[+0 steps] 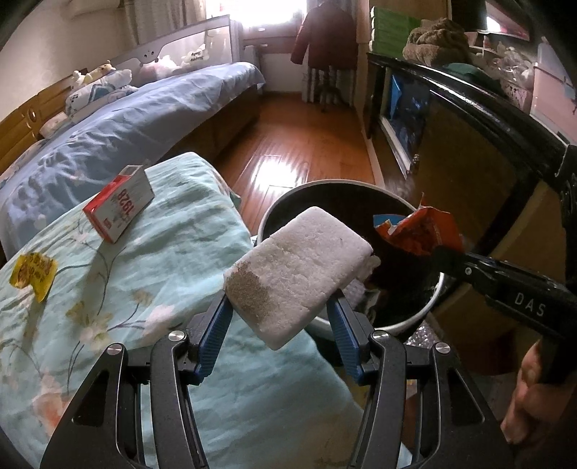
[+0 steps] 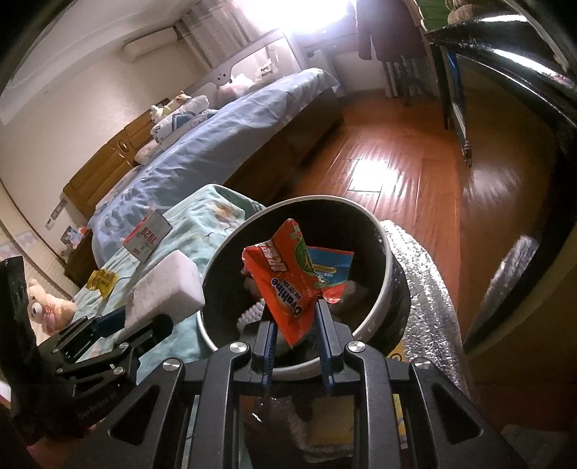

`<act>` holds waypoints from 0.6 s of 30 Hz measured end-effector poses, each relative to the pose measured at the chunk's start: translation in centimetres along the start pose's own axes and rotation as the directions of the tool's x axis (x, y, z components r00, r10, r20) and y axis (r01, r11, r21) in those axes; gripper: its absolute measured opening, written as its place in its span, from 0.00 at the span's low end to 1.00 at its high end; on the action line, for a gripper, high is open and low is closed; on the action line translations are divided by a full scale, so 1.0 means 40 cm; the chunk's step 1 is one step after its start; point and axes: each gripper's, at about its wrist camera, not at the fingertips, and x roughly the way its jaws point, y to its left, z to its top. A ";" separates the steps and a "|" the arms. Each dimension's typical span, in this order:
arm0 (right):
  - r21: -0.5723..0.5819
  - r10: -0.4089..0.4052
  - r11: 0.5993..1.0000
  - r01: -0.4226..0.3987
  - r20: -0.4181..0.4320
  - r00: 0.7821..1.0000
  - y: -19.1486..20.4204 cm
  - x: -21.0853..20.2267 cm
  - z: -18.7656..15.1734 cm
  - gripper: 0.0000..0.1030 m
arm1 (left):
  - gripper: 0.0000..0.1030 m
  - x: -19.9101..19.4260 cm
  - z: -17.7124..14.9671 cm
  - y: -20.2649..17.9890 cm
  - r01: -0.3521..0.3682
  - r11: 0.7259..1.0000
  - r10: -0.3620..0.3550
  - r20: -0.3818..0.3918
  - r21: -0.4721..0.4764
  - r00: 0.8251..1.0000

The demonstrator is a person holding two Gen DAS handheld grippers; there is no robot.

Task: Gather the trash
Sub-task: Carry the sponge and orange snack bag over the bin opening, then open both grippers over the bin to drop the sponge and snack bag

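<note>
Over bin (image 2: 391,249) | left gripper (image 1: 279,306) hugs foam (image 1: 299,274) at the rim | right gripper (image 2: 294,317) pinches wrapper (image 2: 288,274) | foam may hit rim, fall outside

A long bed with a rumpled blue duvet (image 1: 119,126) runs toward ten o'clock, soft toys and patterned pillows (image 1: 99,84) heaped near its wooden headboard (image 2: 104,173). At twelve o'clock a dark red coat (image 1: 326,34) hangs by the bright window, above glossy orange-brown wooden floorboards (image 1: 306,144). A black-edged cabinet (image 1: 450,93) fills two o'clock.
</note>
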 end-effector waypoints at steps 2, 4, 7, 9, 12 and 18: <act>0.001 -0.003 1.000 0.003 -0.004 1.000 -0.004 0.007 0.006 0.22 | 0.53 0.007 0.006 -0.004 0.004 1.000 -0.004 -0.003 0.001 1.000; 0.000 -0.005 1.000 0.005 -0.010 1.000 -0.008 0.015 0.010 0.22 | 0.53 0.016 0.013 -0.007 0.005 1.000 -0.005 -0.008 0.007 1.000; 0.001 -0.008 1.000 0.008 -0.017 1.000 -0.015 0.024 0.016 0.22 | 0.53 0.029 0.024 -0.015 0.007 1.000 -0.007 -0.015 0.016 1.000; 0.001 -0.010 1.000 0.010 -0.020 1.000 -0.017 0.030 0.020 0.22 | 0.53 0.035 0.030 -0.021 0.009 1.000 -0.009 -0.017 0.022 1.000; 0.003 -0.012 1.000 0.012 -0.025 1.000 -0.020 0.038 0.026 0.23 | 0.54 0.042 0.033 -0.024 0.010 1.000 -0.010 -0.021 0.024 1.000; 0.005 -0.014 1.000 0.014 -0.029 0.999 -0.027 0.047 0.037 0.23 | 0.54 0.055 0.039 -0.021 0.019 1.000 -0.019 -0.035 0.012 0.999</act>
